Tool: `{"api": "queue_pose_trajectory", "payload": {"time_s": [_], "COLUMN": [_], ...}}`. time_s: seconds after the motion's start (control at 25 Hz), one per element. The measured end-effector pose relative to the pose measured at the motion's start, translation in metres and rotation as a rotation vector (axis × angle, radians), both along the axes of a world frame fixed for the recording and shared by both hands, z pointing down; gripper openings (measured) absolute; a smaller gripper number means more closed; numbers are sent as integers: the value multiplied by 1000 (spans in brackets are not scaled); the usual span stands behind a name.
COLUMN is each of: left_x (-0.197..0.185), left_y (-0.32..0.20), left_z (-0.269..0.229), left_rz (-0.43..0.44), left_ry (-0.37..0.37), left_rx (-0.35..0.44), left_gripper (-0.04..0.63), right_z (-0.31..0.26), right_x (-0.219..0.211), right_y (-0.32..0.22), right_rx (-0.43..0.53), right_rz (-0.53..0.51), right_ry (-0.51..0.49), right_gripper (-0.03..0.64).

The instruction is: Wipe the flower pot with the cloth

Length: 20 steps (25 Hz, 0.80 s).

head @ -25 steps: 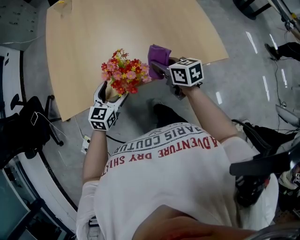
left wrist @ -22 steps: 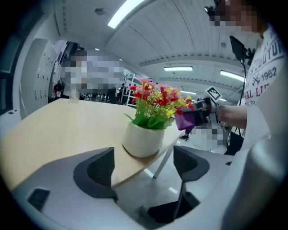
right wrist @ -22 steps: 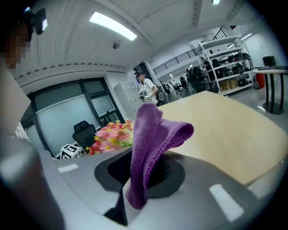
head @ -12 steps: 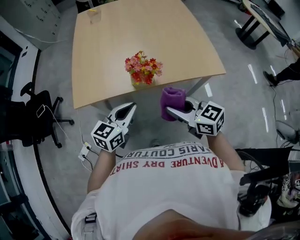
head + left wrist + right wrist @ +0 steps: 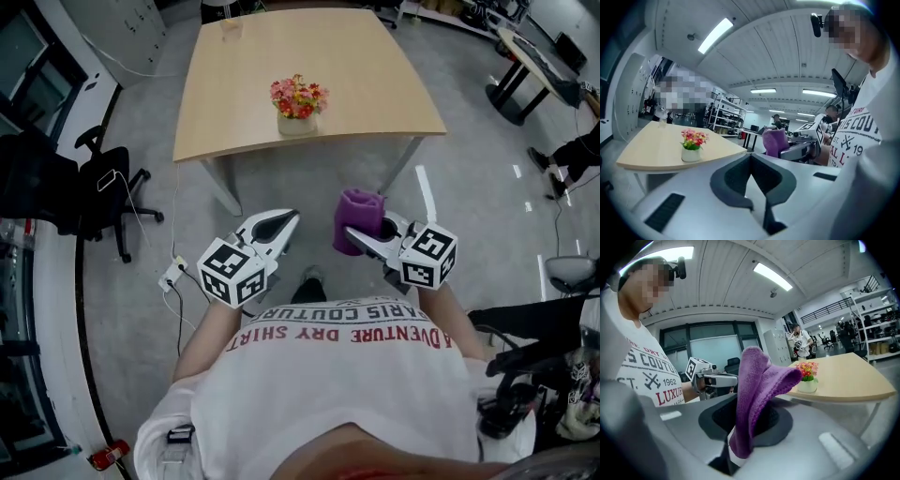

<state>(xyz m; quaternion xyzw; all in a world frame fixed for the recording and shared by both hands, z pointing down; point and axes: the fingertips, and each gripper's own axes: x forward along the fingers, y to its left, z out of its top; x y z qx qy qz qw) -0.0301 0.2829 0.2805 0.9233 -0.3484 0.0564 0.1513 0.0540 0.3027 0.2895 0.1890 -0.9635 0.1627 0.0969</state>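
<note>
Pale table [image 5: 375,66] now sits well beyond the fingers, flower pot [image 5: 297,123] left there; left gripper [image 5: 291,217] clenched empty, right gripper [image 5: 351,231] grasping purple cloth [image 5: 357,210].

- The grey two-jaw left gripper [image 5: 289,218] is held out in front of the torso. Its jaws are pressed fully together with nothing between them.
- The grey two-jaw right gripper [image 5: 354,234] is level with the left one. Its jaws are clamped on a folded purple knitted cloth [image 5: 757,385], which stands up out of the pads.
- The grippers sit side by side and apart. Both point forward and slightly down, with the tips angled a little toward each other.
- The bare left forearm [image 5: 211,323] and bare right forearm [image 5: 450,305] are bent at the elbow and close to the body.
</note>
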Motion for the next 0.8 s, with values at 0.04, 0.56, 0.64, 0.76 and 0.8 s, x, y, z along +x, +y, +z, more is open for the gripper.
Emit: {"api": "queue_pose_trajectory", "payload": {"time_s": [0.04,0.56,0.64,0.76,0.8], "left_x": [10,50,48,43,41], "left_y": [24,169,172,173,173], "left_z": [0,-26,-29,-32,-34], "left_rz": [8,15,15,-1,-4], "left_ry": [-14,-61,-70,-59,-53], "left_rx": [-1,36,48,52,52], "left_gripper": [2,2,2,2,2], "right_z": [1,-24,-27,-26,-26], "right_x": [8,39,37,34,34], "right_y": [22,145,150,156,157], "right_rx": [-5,19,24,20,16], "right_rz": [4,58,58,61,63], "right_ry": [-9,-13,-13,-7,-6], "right_gripper": [58,57,57,57,57]}}
